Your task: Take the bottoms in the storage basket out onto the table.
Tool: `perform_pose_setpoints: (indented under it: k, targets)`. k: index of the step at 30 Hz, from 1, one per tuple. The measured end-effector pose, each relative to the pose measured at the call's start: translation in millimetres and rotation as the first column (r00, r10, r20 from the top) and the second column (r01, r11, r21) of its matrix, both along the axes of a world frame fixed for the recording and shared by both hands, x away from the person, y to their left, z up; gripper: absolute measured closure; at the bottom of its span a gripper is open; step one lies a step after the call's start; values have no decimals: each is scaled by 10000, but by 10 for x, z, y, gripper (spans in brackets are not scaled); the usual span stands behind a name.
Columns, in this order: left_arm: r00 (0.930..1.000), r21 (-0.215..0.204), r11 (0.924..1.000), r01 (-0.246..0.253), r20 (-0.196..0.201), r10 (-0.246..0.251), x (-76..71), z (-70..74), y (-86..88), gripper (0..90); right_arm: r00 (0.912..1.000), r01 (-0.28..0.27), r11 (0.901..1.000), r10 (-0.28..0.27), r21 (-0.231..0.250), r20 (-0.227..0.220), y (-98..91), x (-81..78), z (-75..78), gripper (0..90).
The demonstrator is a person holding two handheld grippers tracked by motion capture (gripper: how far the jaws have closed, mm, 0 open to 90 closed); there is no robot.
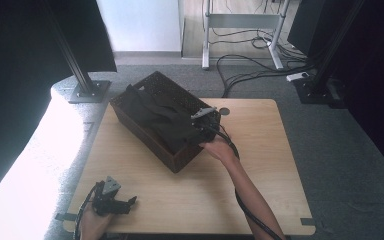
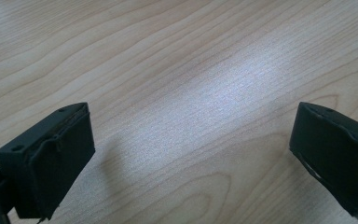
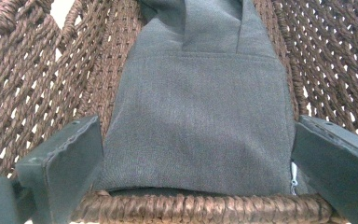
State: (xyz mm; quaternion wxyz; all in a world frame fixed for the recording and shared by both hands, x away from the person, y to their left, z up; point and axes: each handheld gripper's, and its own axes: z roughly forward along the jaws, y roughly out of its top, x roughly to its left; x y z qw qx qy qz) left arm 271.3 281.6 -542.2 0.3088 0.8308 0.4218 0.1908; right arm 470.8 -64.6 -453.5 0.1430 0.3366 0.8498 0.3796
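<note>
A dark brown woven basket [image 1: 180,155] stands at the back middle of the wooden table [image 1: 260,150]. A dark grey garment [image 1: 160,117] lies in it and drapes over its rim. My right gripper [image 1: 200,121] hangs over the basket's near right end, open. In the right gripper view the grey garment [image 3: 200,112] lies between the spread jaws, above the basket's woven rim [image 3: 200,207]. My left gripper [image 1: 130,202] rests low at the table's front left corner, open, over bare wood [image 2: 186,93].
A small round hole [image 1: 224,111] sits in the table's back edge. Black stand legs [image 1: 87,90] and cables [image 1: 250,65] lie on the grey floor beyond. A white surface [image 1: 25,165] runs along the table's left side.
</note>
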Motion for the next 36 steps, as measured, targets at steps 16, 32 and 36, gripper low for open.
perform_pose_setpoints:
  k: [16, 32, 36]
  targets:
    - [10000, 18, 10000, 21, 26, -21, -1, 1, -2, 0, 9998, 211, 9996, -212, 165, 60, -189, -241, -11, 20]
    - [10000, 47, 10000, 2, 47, -2, -1, 0, -6, 0, 9996, 288, 9995, -288, 129, 6, -425, -483, -10, 20]
    - [10000, 55, 10000, 4, 59, -5, -2, 0, -9, 0, 9996, 270, 9995, -271, 160, 53, -492, -543, -14, 20]
